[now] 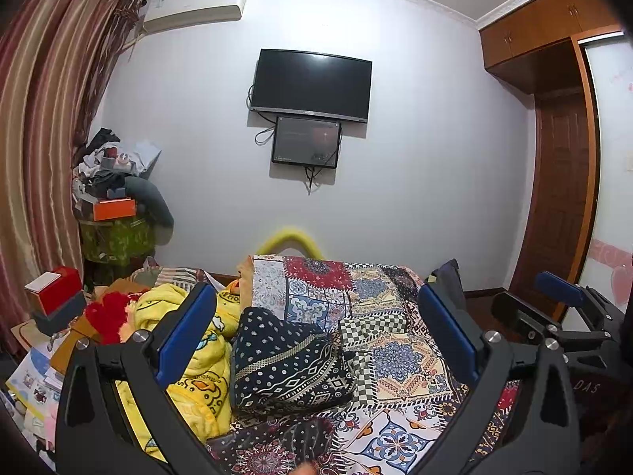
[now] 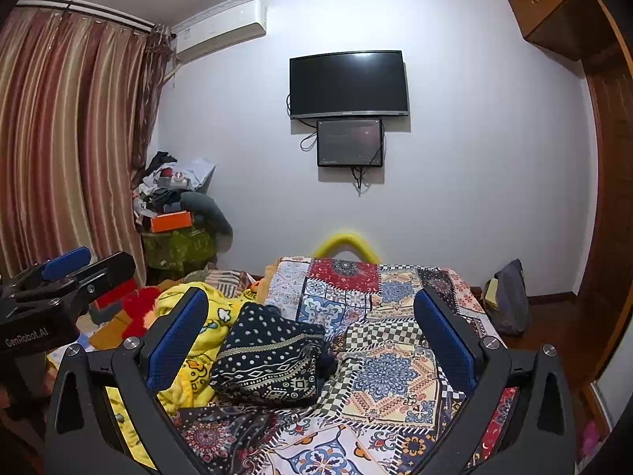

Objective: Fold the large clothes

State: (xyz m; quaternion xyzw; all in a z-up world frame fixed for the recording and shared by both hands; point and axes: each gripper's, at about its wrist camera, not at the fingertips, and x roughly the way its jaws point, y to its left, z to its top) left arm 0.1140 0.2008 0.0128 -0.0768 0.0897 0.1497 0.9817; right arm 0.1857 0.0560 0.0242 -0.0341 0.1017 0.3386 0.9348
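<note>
Both tools, left tool (image 1: 316, 340) and right tool (image 2: 312, 340), hover with fingers apart; the dark patterned garment (image 1: 289, 360) sits centre-frame, leaning left in the right view.

The yellow blanket (image 1: 190, 368) is half hidden behind the left gripper's (image 1: 316, 340) finger. Behind the patchwork bedspread (image 1: 395, 336), only the top of a yellow hoop (image 1: 290, 237) shows (no clue what it is). Small screen (image 1: 306, 141) too blurry to read.
</note>
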